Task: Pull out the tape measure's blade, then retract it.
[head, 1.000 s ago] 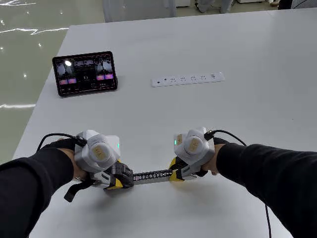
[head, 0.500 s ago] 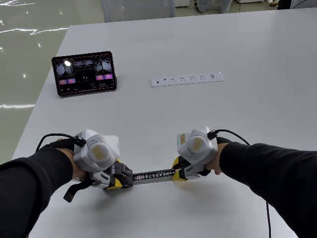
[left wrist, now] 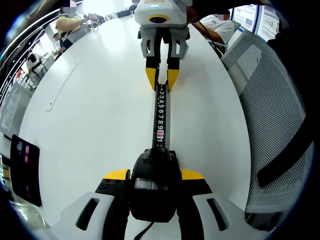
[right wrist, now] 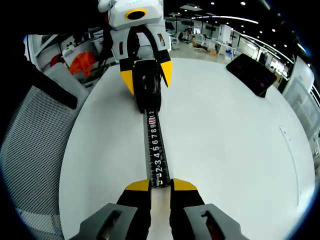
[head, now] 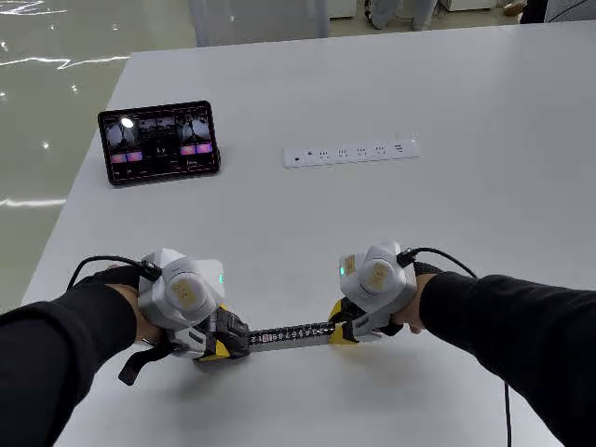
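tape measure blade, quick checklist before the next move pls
1. Left hand-held gripper clamped on the tape measure case: ok.
2. Right hand-held gripper pinching the blade at its end: ok.
3. Blade straight between the two, no kink or twist: ok.
4. Blade lock released: cannot tell, the lock is not clear in these views.
5. Table bare around both hands, with the power strip and tablet well away: ok.
6. Blade out far enough to start retracting: cannot tell, a short stretch is out.
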A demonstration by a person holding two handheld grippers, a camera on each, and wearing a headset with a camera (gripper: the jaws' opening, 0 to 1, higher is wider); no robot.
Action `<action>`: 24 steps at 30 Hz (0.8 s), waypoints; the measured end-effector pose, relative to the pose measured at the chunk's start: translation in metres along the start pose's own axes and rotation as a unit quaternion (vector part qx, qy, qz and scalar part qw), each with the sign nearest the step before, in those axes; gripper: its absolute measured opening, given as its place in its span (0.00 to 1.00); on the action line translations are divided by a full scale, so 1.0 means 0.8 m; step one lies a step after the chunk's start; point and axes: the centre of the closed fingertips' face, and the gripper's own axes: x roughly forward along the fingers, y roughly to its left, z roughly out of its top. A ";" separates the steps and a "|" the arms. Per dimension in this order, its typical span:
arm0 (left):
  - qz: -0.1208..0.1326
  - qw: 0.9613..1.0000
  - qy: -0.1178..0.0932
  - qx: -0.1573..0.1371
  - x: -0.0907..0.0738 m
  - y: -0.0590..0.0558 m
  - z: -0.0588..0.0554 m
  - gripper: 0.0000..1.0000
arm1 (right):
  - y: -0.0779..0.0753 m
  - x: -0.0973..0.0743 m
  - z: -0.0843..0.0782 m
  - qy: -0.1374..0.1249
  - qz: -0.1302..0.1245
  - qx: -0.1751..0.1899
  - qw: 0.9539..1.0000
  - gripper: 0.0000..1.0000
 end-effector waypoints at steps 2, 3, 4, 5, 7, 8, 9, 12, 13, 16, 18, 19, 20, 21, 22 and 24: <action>0.000 1.000 0.000 0.000 0.000 0.000 0.000 0.31 | 0.000 -0.001 -0.001 0.000 0.000 0.000 1.000 0.10; 0.000 1.000 0.000 0.000 0.000 0.000 0.000 0.31 | 0.000 -0.001 -0.001 0.000 0.000 0.001 1.000 0.10; 0.000 1.000 0.000 0.000 0.000 -0.001 0.000 0.31 | 0.000 -0.001 -0.002 0.000 0.000 0.001 1.000 0.10; 0.000 1.000 0.000 0.000 0.000 -0.001 0.000 0.31 | 0.000 -0.002 -0.002 0.000 -0.001 0.001 1.000 0.10; 0.000 1.000 0.000 0.000 0.000 -0.001 0.000 0.31 | 0.000 -0.002 -0.004 0.000 0.000 0.002 1.000 0.10; 0.000 1.000 0.000 0.000 0.000 -0.001 0.000 0.31 | 0.000 -0.003 -0.004 0.000 -0.001 0.002 1.000 0.09; 0.000 1.000 0.000 0.000 0.000 -0.001 0.000 0.31 | -0.001 -0.003 -0.005 0.000 0.000 0.002 1.000 0.09; 0.000 1.000 0.000 0.001 0.000 -0.001 0.000 0.31 | -0.001 -0.003 -0.007 0.001 -0.001 0.002 1.000 0.09; 0.000 1.000 0.000 0.001 0.000 -0.001 0.000 0.31 | -0.001 -0.004 -0.007 0.001 -0.001 0.002 1.000 0.09; 0.000 1.000 0.000 0.001 0.000 0.000 0.000 0.31 | -0.001 -0.004 -0.009 0.001 -0.001 0.003 1.000 0.09; 0.000 1.000 0.000 0.001 0.000 0.000 0.001 0.31 | -0.001 -0.004 -0.010 0.001 -0.001 0.004 1.000 0.09; 0.000 1.000 0.000 0.001 0.000 0.000 0.001 0.31 | -0.002 -0.005 -0.011 0.001 0.000 0.004 1.000 0.09; 0.000 1.000 0.000 0.001 0.000 0.000 0.001 0.31 | -0.002 -0.005 -0.011 0.001 -0.001 0.005 1.000 0.09; 0.001 1.000 -0.001 0.001 0.000 0.000 0.001 0.31 | -0.002 -0.005 -0.012 0.001 -0.001 0.006 1.000 0.09; 0.001 1.000 -0.001 0.001 0.000 0.000 0.001 0.31 | -0.002 -0.006 -0.013 0.001 -0.001 0.006 1.000 0.09; 0.001 1.000 0.000 0.001 0.000 0.000 0.001 0.31 | -0.002 -0.006 -0.014 0.001 -0.001 0.007 1.000 0.09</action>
